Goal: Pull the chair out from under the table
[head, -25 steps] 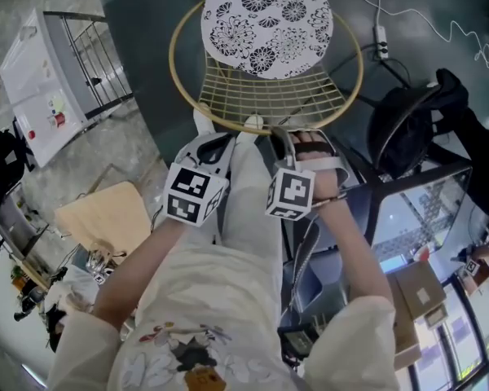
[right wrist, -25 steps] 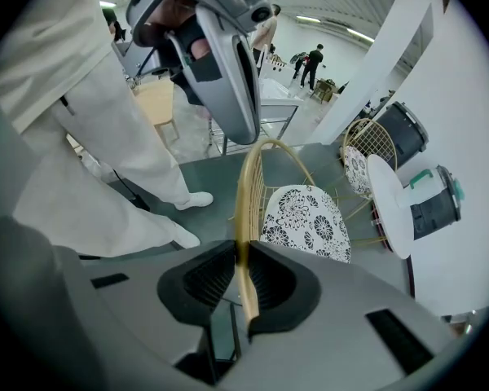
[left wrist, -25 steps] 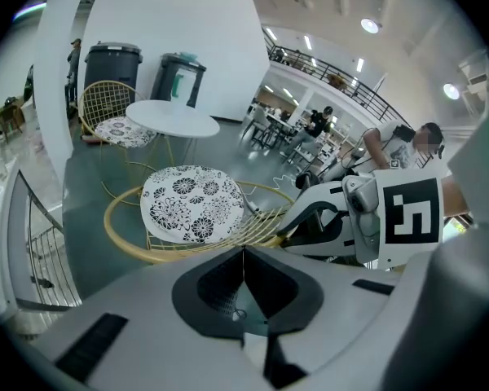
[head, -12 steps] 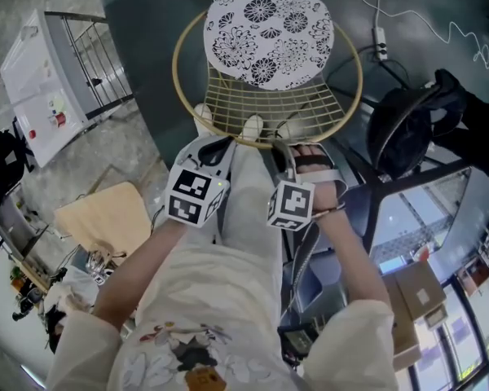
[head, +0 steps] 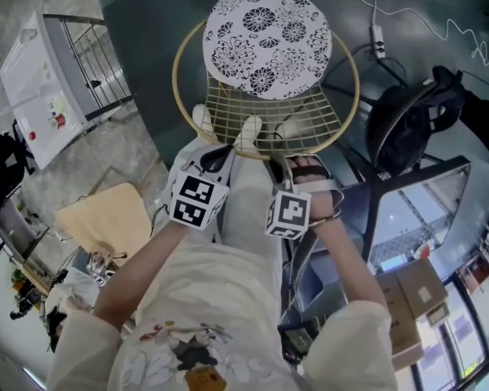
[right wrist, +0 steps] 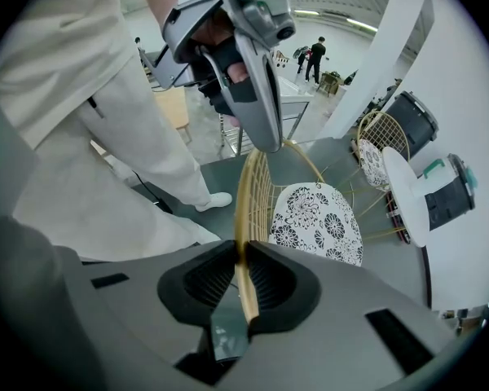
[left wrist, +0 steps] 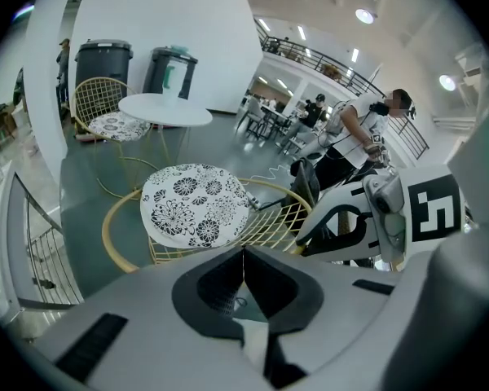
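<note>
Right claw (right wrist: 243,261): clenched on chair (head: 265,104) back rim, gold wire between pads.
Left claw (left wrist: 244,255): pads together, nothing between, near same rim.
Chair: upright on dark floor (head: 138,23), floral cushion (head: 266,29) on seat, clear of glass counter (head: 411,206) at right.

A large public hall with café seating: round white table (left wrist: 165,109) and bins (left wrist: 103,63) upper left, railed balcony (left wrist: 314,55) above.
</note>
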